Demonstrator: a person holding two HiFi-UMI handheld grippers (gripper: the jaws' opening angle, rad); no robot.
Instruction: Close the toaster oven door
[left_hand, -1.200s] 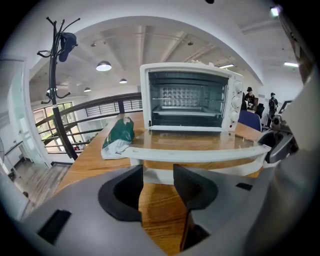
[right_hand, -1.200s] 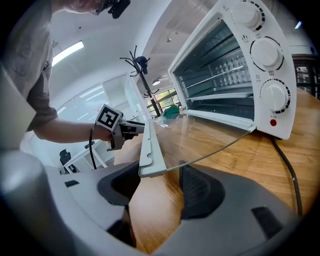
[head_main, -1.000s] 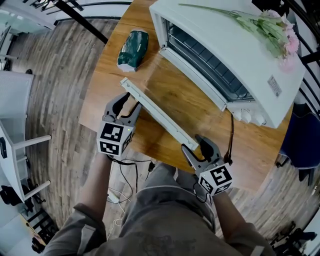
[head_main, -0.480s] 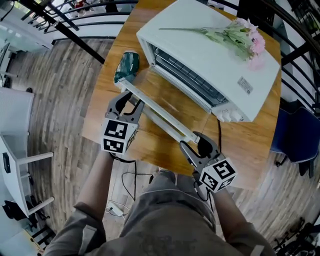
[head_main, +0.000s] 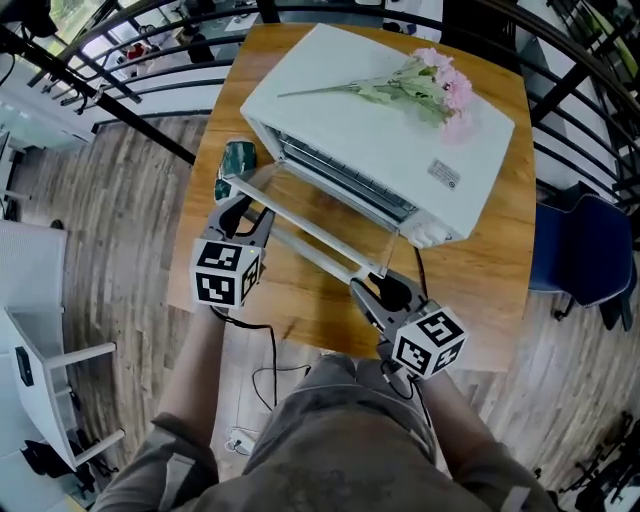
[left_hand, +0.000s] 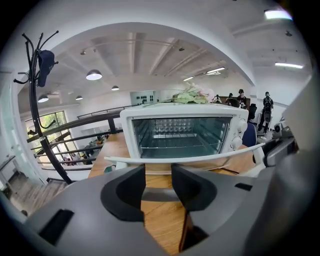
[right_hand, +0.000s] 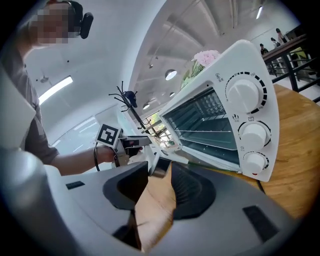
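Observation:
A white toaster oven (head_main: 370, 120) stands on the wooden table (head_main: 500, 270). Its glass door (head_main: 320, 205) hangs half raised, with the white handle bar (head_main: 300, 228) along its front edge. My left gripper (head_main: 243, 212) is under the handle's left end. Its jaws are opening, and in the left gripper view the bar (left_hand: 200, 159) crosses just beyond the left gripper (left_hand: 158, 175), untouched. My right gripper (head_main: 385, 292) is at the handle's right end. Its jaws are closing, and the bar's end (right_hand: 156, 165) sits between the tips of the right gripper (right_hand: 160, 172).
Pink flowers (head_main: 420, 85) lie on the oven's top. A green packet (head_main: 237, 160) lies by the door's left corner. The oven's black cable (head_main: 415, 265) runs down by my right gripper. A blue chair (head_main: 580, 260) stands to the right, and black railings pass behind the table.
The door has swung up from lying flat on the table to half raised. Both grippers rose and moved in with its front edge. The right jaws have narrowed.

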